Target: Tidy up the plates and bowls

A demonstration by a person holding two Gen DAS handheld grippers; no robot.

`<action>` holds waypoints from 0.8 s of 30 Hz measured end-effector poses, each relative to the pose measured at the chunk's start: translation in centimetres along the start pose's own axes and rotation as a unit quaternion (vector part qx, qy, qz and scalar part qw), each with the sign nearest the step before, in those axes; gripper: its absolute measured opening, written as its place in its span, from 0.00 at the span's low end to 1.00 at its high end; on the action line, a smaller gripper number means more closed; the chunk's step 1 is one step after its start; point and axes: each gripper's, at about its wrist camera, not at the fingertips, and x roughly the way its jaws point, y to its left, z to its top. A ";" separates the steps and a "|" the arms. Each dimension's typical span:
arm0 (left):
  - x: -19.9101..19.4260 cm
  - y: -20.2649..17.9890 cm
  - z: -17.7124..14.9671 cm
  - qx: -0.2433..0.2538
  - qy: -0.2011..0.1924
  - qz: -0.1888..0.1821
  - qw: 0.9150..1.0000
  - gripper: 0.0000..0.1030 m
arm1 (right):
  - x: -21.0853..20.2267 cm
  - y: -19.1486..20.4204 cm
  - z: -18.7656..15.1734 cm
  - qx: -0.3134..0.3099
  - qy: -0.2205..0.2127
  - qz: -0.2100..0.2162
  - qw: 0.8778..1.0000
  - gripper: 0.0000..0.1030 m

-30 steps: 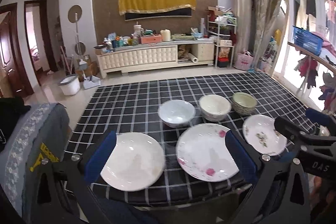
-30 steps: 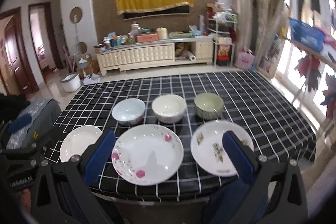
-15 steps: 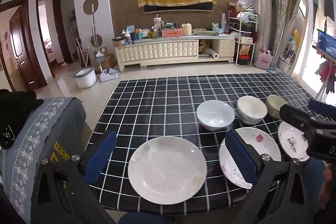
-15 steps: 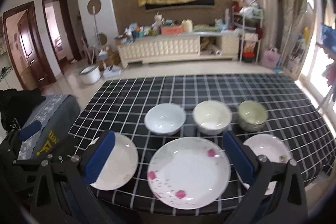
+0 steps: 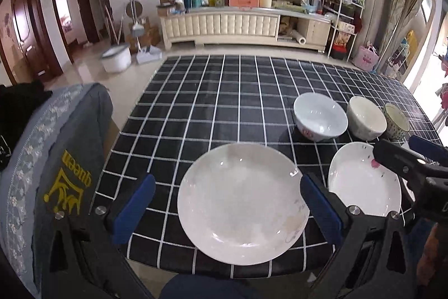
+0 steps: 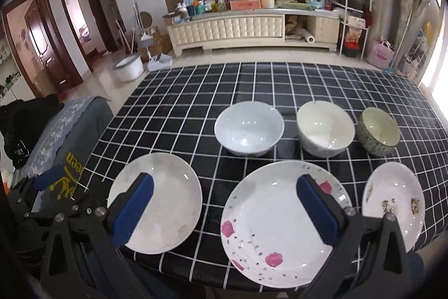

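Observation:
A row of plates lies along the near edge of the black checked table (image 6: pixel 280 80): a plain white plate (image 5: pixel 240 203) (image 6: pixel 165 201) on the left, a pink-flowered plate (image 6: pixel 280 223) (image 5: pixel 364 187) in the middle, a small flowered plate (image 6: pixel 394 201) on the right. Behind them stand a pale blue bowl (image 6: pixel 249 128) (image 5: pixel 319 116), a cream bowl (image 6: pixel 324 128) (image 5: pixel 366 119) and a green patterned bowl (image 6: pixel 378 131) (image 5: pixel 396 122). My left gripper (image 5: pixel 226 206) is open and empty, straddling the plain plate from above. My right gripper (image 6: pixel 224 209) is open and empty above the flowered plate's left side.
A grey-covered chair (image 5: pixel 56 159) with yellow lettering stands at the table's left. The table's near edge is just under both grippers. A cream sideboard (image 6: pixel 252 30), a white bucket (image 6: pixel 128 69) and a rack (image 6: pixel 352 18) stand across the room.
Both grippers have moved left along the table edge and tilted down closer to the plates. The left went from the flowered plate to the plain plate. Both stayed open.

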 end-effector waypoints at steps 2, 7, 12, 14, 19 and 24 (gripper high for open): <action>0.9 0.6 -0.2 -0.007 0.010 -0.005 1.000 1.00 | 0.8 0.2 -0.1 0.000 0.014 0.008 1.000 0.92; 2.6 1.8 -0.5 -0.021 0.038 -0.008 0.999 0.94 | 2.5 0.8 -0.5 -0.008 0.039 0.025 0.999 0.88; 4.5 2.7 -1.2 -0.031 0.066 -0.015 0.997 0.82 | 4.5 1.6 -0.8 -0.022 0.067 0.041 0.997 0.85; 5.5 3.4 -1.5 -0.046 0.083 -0.015 0.995 0.73 | 5.7 2.2 -0.9 -0.035 0.083 0.044 0.995 0.81; 8.0 5.9 -2.2 -0.096 0.130 -0.027 0.987 0.56 | 8.9 3.1 -0.9 -0.053 0.115 0.047 0.991 0.68; 9.9 6.9 -2.5 -0.099 0.151 -0.014 0.983 0.54 | 11.6 3.6 -0.9 -0.073 0.141 0.033 0.987 0.64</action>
